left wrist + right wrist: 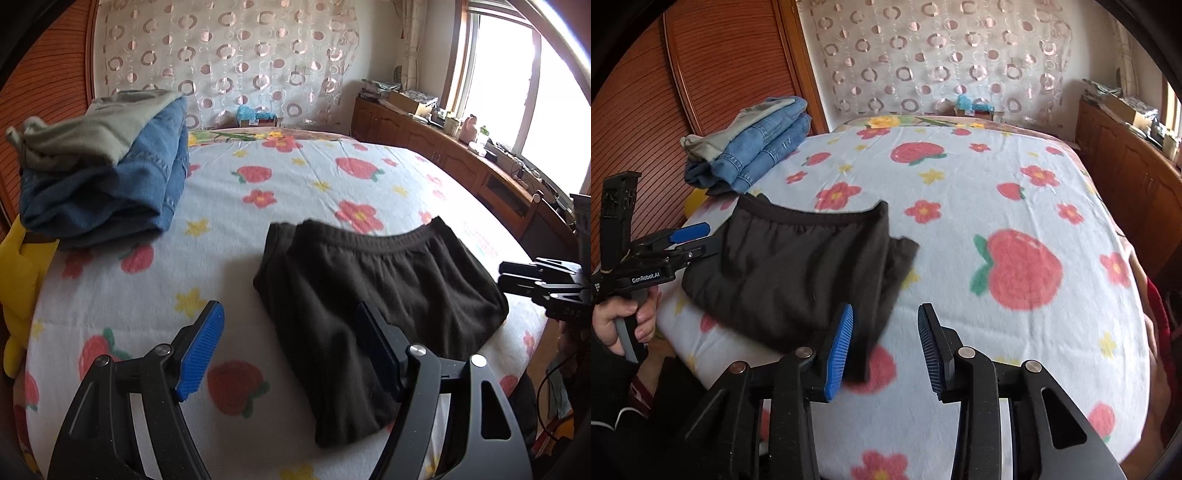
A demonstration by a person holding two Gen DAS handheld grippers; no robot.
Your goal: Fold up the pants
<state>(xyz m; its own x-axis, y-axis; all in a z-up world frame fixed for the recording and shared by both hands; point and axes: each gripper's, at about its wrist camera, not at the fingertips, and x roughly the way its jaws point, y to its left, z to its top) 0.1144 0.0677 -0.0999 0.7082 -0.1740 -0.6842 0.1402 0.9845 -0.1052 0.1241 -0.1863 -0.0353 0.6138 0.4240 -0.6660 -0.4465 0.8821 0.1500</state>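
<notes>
Now the dark pants (373, 306) lie folded into a compact packet near the front edge of the bed (295, 173), waistband turned toward the far wall, with one folded layer sticking out past the side edge of the packet. The left tool (291, 354) hovers above them with its jaws spread wide and nothing between the blue pads; the right tool (886, 343) is also parted and empty, its left pad just over the packet's near corner.

Judging from this, the fold looks close to finished. The main risk is that a pad snags the soft knit as a tool pulls away and drags the top layer open. The packet also sits close to the mattress edge, so a careless nudge could tip it off. A stack of folded jeans (110, 177) rests well apart at the far corner.
</notes>
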